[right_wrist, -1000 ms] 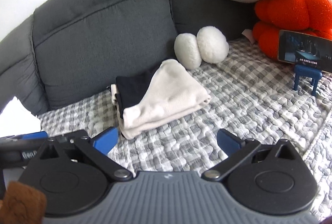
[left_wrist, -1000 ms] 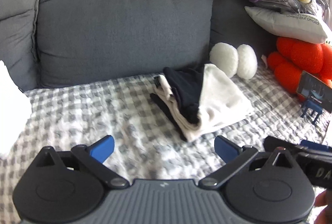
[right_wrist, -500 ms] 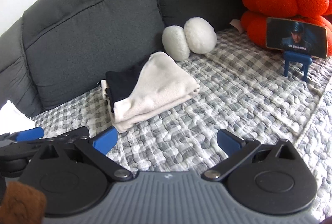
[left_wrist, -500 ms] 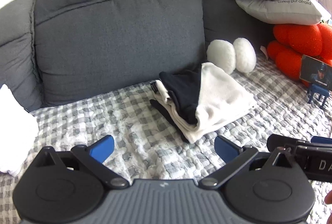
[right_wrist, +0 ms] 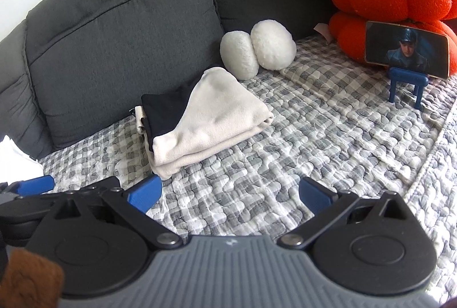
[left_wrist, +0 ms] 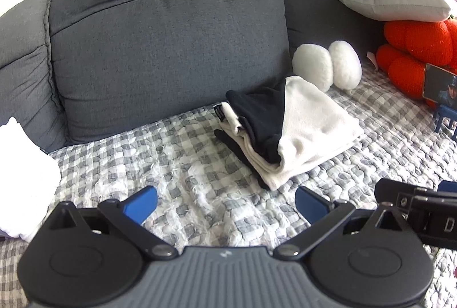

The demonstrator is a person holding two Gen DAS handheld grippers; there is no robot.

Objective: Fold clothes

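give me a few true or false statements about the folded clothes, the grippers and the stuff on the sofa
1. The folded clothes lie in a stack on the checked blanket. True.
2. The left gripper is clamped on the cream garment. False: its jaws are open and hold nothing.
3. The right gripper is open, short of the stack. True.
4. The phone lies flat on the blanket. False: it stands on a small blue stand.
5. Two white fluffy cushions sit behind the stack. True.
6. The top garment is red. False: it is cream, with a black one under it.
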